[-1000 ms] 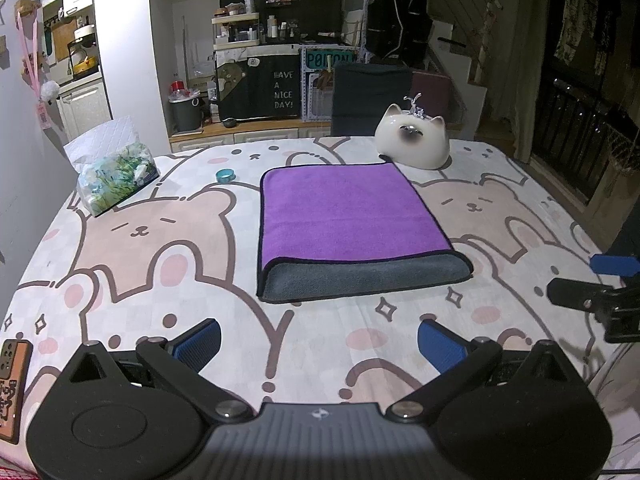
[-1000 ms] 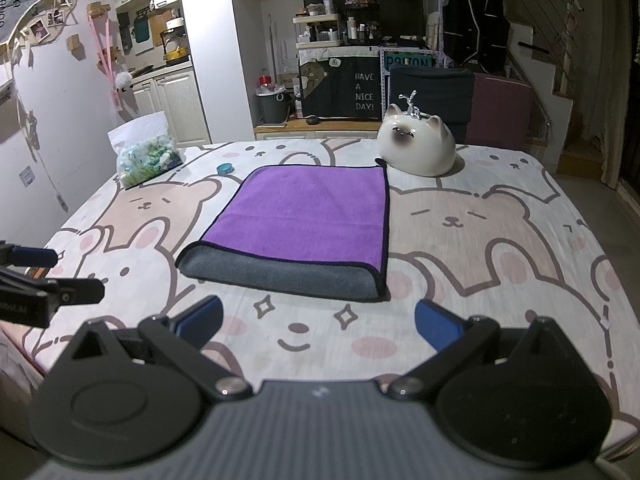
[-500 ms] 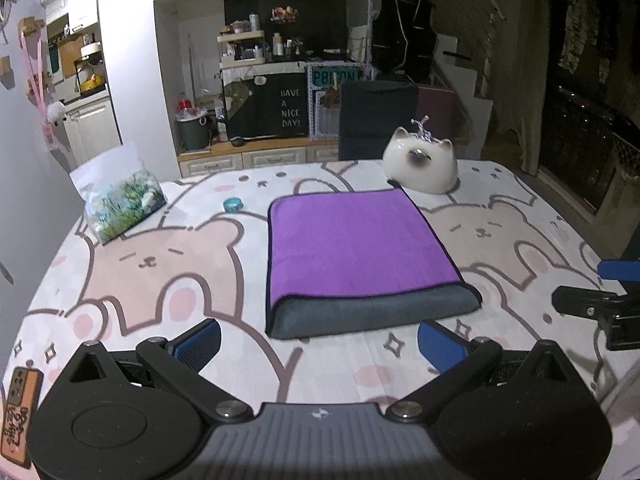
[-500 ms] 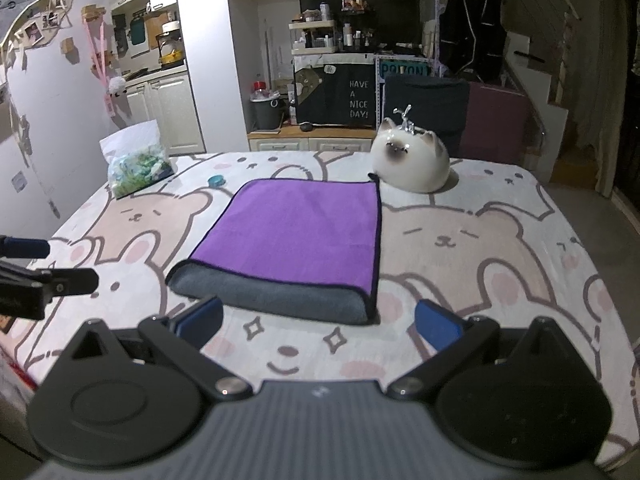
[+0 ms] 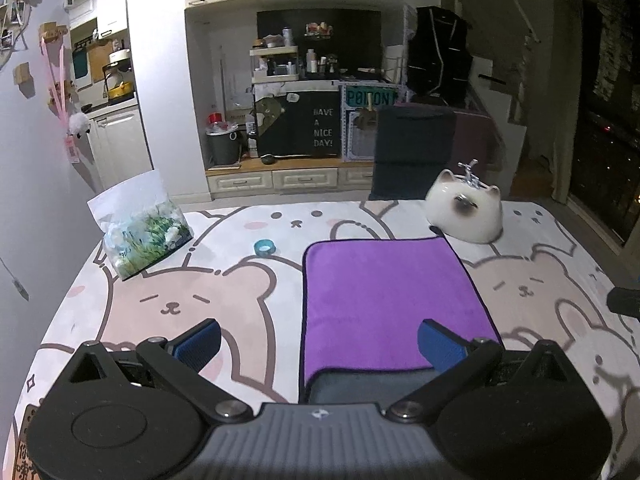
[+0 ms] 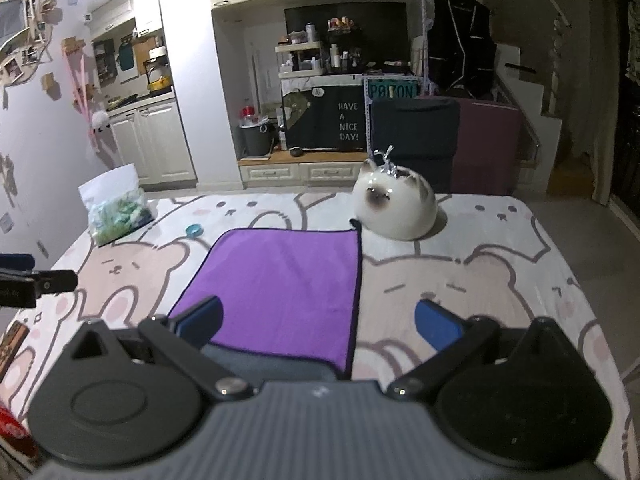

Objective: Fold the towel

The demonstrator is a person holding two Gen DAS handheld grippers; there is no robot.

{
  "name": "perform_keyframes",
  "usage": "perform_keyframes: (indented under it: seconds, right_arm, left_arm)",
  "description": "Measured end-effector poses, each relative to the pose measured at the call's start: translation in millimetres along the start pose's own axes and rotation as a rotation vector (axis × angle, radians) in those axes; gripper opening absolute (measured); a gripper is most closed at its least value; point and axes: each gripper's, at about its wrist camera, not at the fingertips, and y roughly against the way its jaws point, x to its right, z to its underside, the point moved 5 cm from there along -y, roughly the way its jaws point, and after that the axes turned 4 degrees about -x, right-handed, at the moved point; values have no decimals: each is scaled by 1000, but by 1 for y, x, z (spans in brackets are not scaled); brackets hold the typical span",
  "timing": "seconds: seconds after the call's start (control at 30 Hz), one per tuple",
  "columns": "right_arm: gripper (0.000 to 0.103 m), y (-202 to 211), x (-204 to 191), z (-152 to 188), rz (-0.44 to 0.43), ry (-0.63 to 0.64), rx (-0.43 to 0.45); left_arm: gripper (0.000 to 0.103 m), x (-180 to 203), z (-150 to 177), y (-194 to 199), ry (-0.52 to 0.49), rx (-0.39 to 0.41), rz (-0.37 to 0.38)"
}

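A purple towel (image 5: 384, 300) with a grey underside lies folded flat on the bear-print table; its grey fold edge (image 5: 360, 384) faces me. It also shows in the right wrist view (image 6: 288, 280). My left gripper (image 5: 318, 346) is open and empty, raised near the towel's near-left corner. My right gripper (image 6: 320, 328) is open and empty, raised near the towel's near-right corner. The left gripper's tip shows at the left edge of the right wrist view (image 6: 36, 284).
A white cat-shaped ceramic pot (image 5: 466, 216) stands just behind the towel's far right corner. A small teal ring (image 5: 264, 246) and a clear bag of green stuff (image 5: 146, 236) sit far left. A card (image 6: 12, 344) lies at the table's near left edge.
Both grippers have moved forward toward the towel and tilted up, so the towel's near edge now sits between the fingers in each view. The towel has not moved.
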Motion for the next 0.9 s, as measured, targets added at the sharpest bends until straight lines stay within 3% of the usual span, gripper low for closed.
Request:
perform_keyframes:
  seconds: [0.2, 0.37, 0.53, 0.7, 0.9]
  right_arm:
    - [103, -30, 9, -7, -23, -1, 6]
    - [103, -66, 20, -3, -66, -3, -44]
    - [103, -95, 28, 11, -131, -32, -86]
    - [103, -120, 35, 19, -133, -36, -79]
    - [102, -152, 45, 33, -220, 15, -214]
  left_arm:
    - [103, -8, -6, -37, 25, -39, 61]
    - [103, -19, -2, -68, 36, -26, 104]
    - [103, -30, 10, -109, 49, -137, 156]
    - [103, -36, 23, -134, -3, -154, 183]
    - [103, -43, 39, -161, -21, -224, 233]
